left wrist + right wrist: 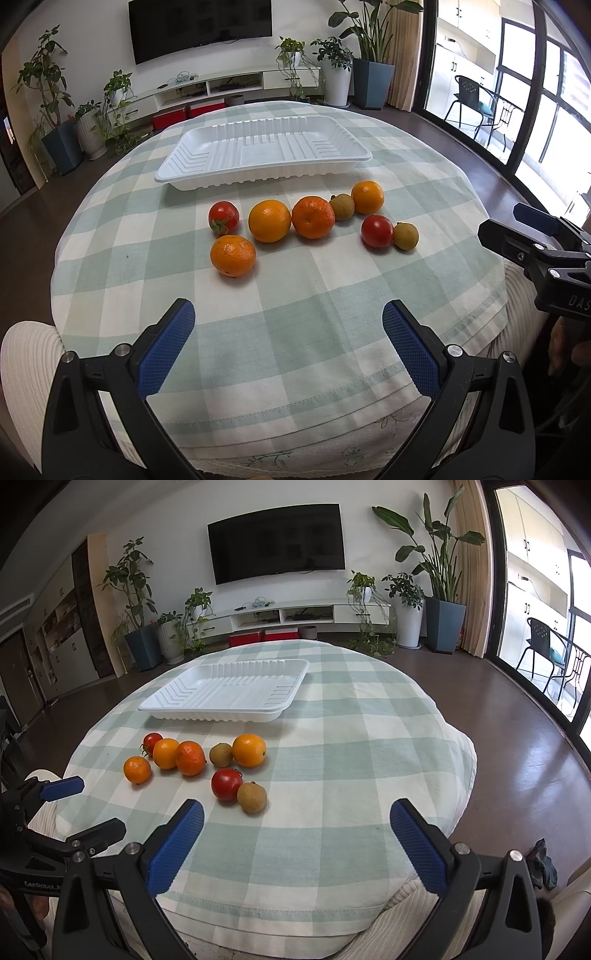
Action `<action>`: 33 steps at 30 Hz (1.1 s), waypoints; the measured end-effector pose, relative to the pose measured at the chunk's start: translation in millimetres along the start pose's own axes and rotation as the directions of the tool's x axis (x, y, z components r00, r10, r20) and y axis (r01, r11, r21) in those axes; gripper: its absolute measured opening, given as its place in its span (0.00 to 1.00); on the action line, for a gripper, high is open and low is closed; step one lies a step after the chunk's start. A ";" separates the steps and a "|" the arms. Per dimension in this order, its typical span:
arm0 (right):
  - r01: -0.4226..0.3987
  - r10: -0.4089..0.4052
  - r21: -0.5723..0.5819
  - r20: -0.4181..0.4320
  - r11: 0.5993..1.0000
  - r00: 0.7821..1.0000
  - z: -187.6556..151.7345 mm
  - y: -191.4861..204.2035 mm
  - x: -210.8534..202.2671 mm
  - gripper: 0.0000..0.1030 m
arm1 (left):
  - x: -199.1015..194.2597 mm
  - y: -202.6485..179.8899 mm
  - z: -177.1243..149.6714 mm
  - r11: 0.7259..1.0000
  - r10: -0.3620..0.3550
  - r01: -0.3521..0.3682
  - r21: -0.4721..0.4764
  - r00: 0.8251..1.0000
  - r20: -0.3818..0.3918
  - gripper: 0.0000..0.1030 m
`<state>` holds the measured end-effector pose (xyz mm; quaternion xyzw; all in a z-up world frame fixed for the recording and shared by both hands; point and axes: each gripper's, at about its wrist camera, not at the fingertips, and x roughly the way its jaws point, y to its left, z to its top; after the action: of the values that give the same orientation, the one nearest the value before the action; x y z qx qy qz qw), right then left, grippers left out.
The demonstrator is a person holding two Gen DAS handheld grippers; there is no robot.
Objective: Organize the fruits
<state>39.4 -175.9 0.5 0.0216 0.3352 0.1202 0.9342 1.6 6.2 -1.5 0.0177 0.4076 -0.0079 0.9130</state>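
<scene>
Several fruits lie loose on the checked tablecloth in front of an empty white tray (266, 147) (225, 688). Among them are oranges (269, 220) (249, 750), two red tomatoes (376, 231) (226, 784) and two brown kiwis (405, 236) (252, 796). My left gripper (288, 317) is open near the table's front edge, well short of the nearest orange (233, 255). My right gripper (295, 818) is also open and holds nothing, to the right of the tomato and kiwi. Each gripper shows at the edge of the other's view.
The round table (369, 738) wears a green and white checked cloth, with bare cloth on its right half. Beyond it are a TV console (295, 616), potted plants (439, 590), dark floor and a glass door with a chair (546, 646) outside.
</scene>
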 end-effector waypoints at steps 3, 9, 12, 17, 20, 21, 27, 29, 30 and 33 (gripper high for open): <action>0.000 0.000 -0.001 0.000 1.000 1.000 0.0 0.5 -0.1 1.00 | 0.0 0.3 0.1 1.000 -0.001 0.001 0.000 1.000 -0.001 1.00; 0.002 -0.002 -0.003 0.000 1.000 1.000 -0.2 1.0 -0.2 1.00 | 0.3 0.5 0.3 1.000 -0.001 0.001 -0.001 1.000 0.000 1.00; 0.002 -0.002 -0.004 0.000 1.000 1.000 -0.3 1.3 -0.3 1.00 | 0.3 0.7 0.3 1.000 -0.002 0.002 -0.002 1.000 0.000 1.00; 0.004 -0.004 -0.007 -0.001 1.000 1.000 -3.6 3.8 1.3 1.00 | 0.4 1.0 0.4 1.000 -0.003 0.003 -0.003 1.000 -0.001 1.00; 0.004 -0.004 -0.011 -0.004 1.000 1.000 -3.4 4.5 1.4 1.00 | 1.0 1.2 0.8 1.000 -0.002 0.002 -0.005 1.000 -0.002 1.00; 0.004 -0.004 -0.011 -0.003 1.000 1.000 -3.3 4.5 1.3 1.00 | 1.3 1.3 1.0 1.000 -0.001 0.001 -0.006 1.000 -0.002 1.00; 0.000 -0.001 -0.036 -0.021 0.999 1.000 -3.1 13.6 5.3 1.00 | 5.3 3.8 2.0 1.000 -0.001 0.000 -0.019 1.000 -0.011 1.00; -0.007 0.006 -0.041 -0.028 0.999 1.000 -3.4 12.4 7.4 1.00 | 5.6 6.1 1.2 1.000 0.000 0.000 -0.027 1.000 -0.014 1.00; -0.011 0.010 -0.045 -0.031 0.999 0.999 -3.2 13.2 7.8 1.00 | 6.2 7.2 0.7 1.000 -0.001 0.001 -0.030 1.000 -0.017 1.00; -0.016 0.014 -0.057 -0.039 0.998 0.999 -3.4 13.8 8.8 1.00 | 9.1 9.6 0.5 0.999 -0.002 0.001 -0.039 1.000 -0.025 1.00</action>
<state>41.0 -160.6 -5.9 -0.0048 0.3496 0.1371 0.9268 8.3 15.8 -7.6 -0.0004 0.4191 -0.0002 0.9079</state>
